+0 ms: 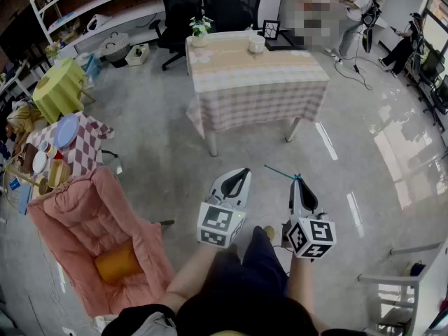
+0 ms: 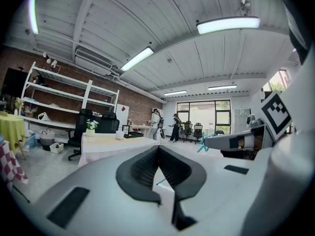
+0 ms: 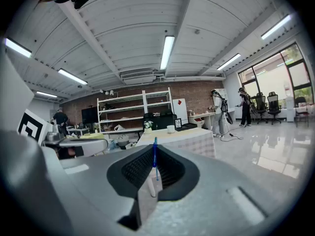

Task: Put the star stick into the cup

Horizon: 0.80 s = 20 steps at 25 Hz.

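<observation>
The star stick (image 1: 281, 173) is a thin teal rod. My right gripper (image 1: 297, 180) is shut on it, low over the floor in front of the person's legs. In the right gripper view the stick (image 3: 154, 157) stands upright between the closed pads. Its teal star end (image 2: 202, 143) shows beside the right gripper in the left gripper view. My left gripper (image 1: 243, 172) is held alongside, jaws together with nothing in them. The white cup (image 1: 257, 43) stands on the far right part of the checked-cloth table (image 1: 259, 82), well ahead of both grippers, and appears as cup (image 2: 119, 134) and cup (image 3: 171, 129).
On the table also stand a small potted plant (image 1: 200, 28) and a black frame (image 1: 271, 29). Black office chairs (image 1: 210, 5) are behind it. A pink armchair (image 1: 98, 236) with an orange cushion is at near left, small cloth-covered tables (image 1: 59, 89) beyond. People (image 1: 364, 12) stand far right.
</observation>
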Each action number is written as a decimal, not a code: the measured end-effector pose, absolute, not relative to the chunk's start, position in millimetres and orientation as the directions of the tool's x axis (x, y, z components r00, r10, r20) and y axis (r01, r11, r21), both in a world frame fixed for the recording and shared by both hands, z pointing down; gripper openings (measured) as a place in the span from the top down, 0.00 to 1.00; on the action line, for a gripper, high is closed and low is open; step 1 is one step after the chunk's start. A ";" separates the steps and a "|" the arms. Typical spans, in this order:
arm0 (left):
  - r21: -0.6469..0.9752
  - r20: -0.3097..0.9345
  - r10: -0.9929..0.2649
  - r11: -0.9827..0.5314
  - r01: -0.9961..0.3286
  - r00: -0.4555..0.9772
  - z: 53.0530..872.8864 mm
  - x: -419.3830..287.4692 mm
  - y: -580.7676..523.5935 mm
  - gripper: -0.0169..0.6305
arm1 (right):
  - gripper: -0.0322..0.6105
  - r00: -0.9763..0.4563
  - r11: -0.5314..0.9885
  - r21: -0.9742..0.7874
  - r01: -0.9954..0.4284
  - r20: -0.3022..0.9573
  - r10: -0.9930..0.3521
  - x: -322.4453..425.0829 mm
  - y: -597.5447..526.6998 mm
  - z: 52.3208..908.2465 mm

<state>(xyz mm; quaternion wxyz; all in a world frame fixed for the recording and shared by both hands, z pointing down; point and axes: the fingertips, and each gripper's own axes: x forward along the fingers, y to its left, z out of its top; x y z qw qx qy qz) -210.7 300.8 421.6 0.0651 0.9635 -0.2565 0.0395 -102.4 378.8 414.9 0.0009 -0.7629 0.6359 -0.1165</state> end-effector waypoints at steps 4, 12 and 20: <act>0.105 0.122 -0.484 -0.862 -0.496 0.866 428.4 -210.7 300.9 0.96 | 0.92 0.164 -0.191 -0.169 -0.967 0.165 -0.973 -102.4 378.6 415.6; 0.086 0.125 -0.493 -0.859 -0.505 0.861 428.4 -197.3 280.1 0.96 | 0.92 0.146 -0.171 -0.171 -0.970 0.154 -0.977 -89.4 351.9 411.4; 0.092 0.142 -0.490 -0.859 -0.504 0.860 431.2 -167.9 245.1 0.96 | 0.92 0.126 -0.154 -0.186 -0.970 0.153 -0.980 -67.3 310.8 412.2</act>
